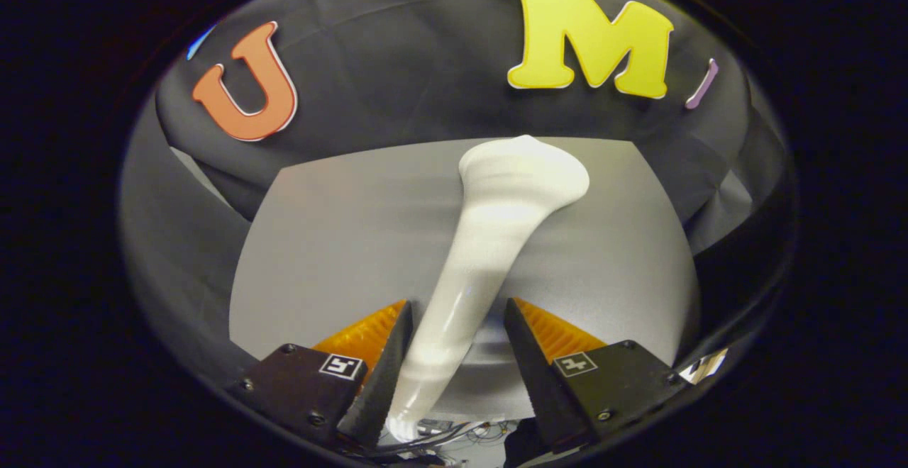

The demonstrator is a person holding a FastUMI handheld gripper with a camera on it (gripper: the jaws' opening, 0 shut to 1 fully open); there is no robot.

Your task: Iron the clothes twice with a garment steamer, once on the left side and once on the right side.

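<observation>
One white garment steamer (489, 241) takes up the middle of what we see. Its slim handle starts low down between our two fingers and rises toward twelve o'clock, leaning a little to one o'clock, where it widens into a broad, flared head. The head stands well beyond the fingertips, with its rounded back turned toward us, so we cannot see its face.

Our claw (458, 312) sits around the lower handle. The left finger lies against the handle's side. The right finger stands just off the handle, with a thin strip of grey showing between them, so we cannot tell whether both fingers press on it. The claw's gap is narrow, hardly wider than the handle itself.

Behind the steamer, a flat light grey surface (333, 241) spreads to nine o'clock and three o'clock and up past the head. It looks smooth and plain. We cannot tell whether it is the garment or a board, and we cannot tell whether the steamer head touches it.

Past the grey surface, at twelve o'clock, hangs the booth's black cloth wall (397, 78), creased in soft folds. At six o'clock, below the handle's end, we see a tangle of dark cables (454, 431) on a pale surface. We see no containers.
</observation>
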